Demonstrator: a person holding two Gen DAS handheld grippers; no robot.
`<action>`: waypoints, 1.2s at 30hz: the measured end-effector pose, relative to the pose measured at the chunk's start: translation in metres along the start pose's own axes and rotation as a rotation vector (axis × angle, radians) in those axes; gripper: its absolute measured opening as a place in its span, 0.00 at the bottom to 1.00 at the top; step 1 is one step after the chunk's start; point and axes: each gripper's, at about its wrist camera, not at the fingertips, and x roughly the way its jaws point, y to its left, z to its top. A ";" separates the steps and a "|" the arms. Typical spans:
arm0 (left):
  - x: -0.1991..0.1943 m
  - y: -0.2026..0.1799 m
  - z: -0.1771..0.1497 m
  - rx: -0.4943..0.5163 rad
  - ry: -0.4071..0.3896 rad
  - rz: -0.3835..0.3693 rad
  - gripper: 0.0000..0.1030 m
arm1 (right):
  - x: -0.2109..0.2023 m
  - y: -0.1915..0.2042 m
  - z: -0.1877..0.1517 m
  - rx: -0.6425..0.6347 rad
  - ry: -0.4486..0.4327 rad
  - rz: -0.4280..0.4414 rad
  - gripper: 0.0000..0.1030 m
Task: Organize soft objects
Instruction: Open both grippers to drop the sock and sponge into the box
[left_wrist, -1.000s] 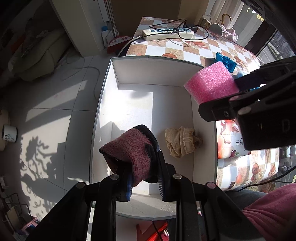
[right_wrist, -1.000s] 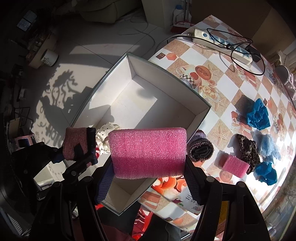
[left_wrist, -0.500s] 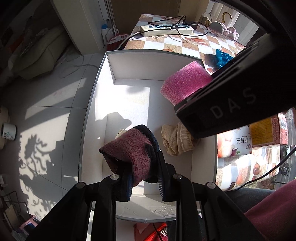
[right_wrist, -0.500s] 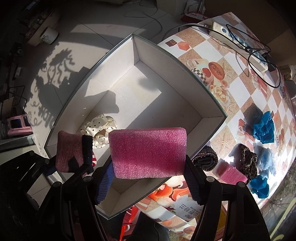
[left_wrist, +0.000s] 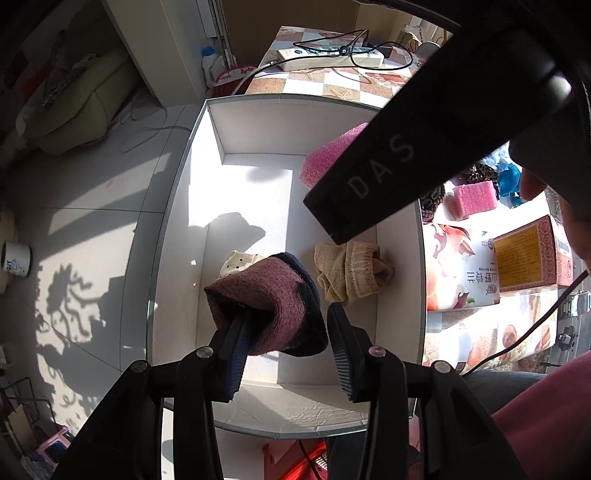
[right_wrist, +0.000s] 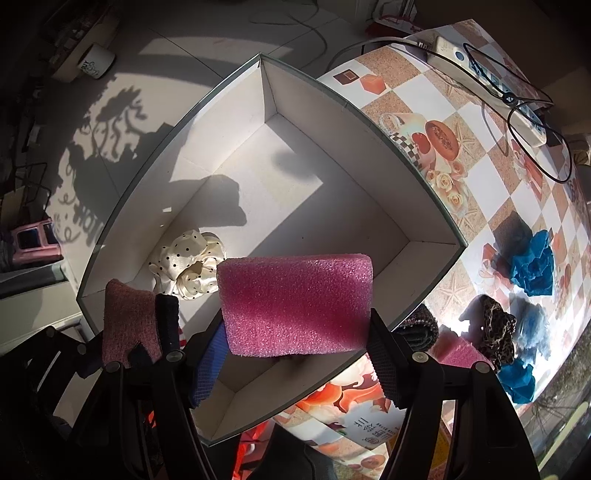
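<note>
over the near end of the white cardboard box (right_wrist: 354, 122), the left gripper (left_wrist: 286, 345) has spread, its maroon knitted sock (left_wrist: 269, 306) hanging on one finger; the right gripper (right_wrist: 295, 354) pinches a pink foam block (right_wrist: 295, 304). inside lie a polka-dot scrunchie (right_wrist: 192, 269) and tan cloth (left_wrist: 351, 271). farther on the checkered table (right_wrist: 461, 147), blue rags (right_wrist: 533, 264), a leopard scrunchie (right_wrist: 496, 332) and another sponge (left_wrist: 474, 195) remain, so roughly halfway.

The pink foam block (right_wrist: 295, 304) looks coarse and porous, the maroon sock (left_wrist: 267, 301) fuzzy knit. The white box (right_wrist: 332, 147) is matt card; the bench (right_wrist: 480, 155) wears a glossy printed covering.
</note>
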 end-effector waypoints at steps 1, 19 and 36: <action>0.001 -0.001 0.000 0.004 0.008 -0.003 0.67 | 0.000 -0.002 -0.001 0.012 0.005 0.021 0.70; -0.007 0.011 -0.003 -0.004 0.055 -0.125 1.00 | -0.040 -0.043 -0.025 0.218 -0.092 0.247 1.00; -0.040 -0.053 0.102 0.178 -0.006 -0.173 1.00 | -0.129 -0.208 -0.158 0.780 -0.394 0.336 1.00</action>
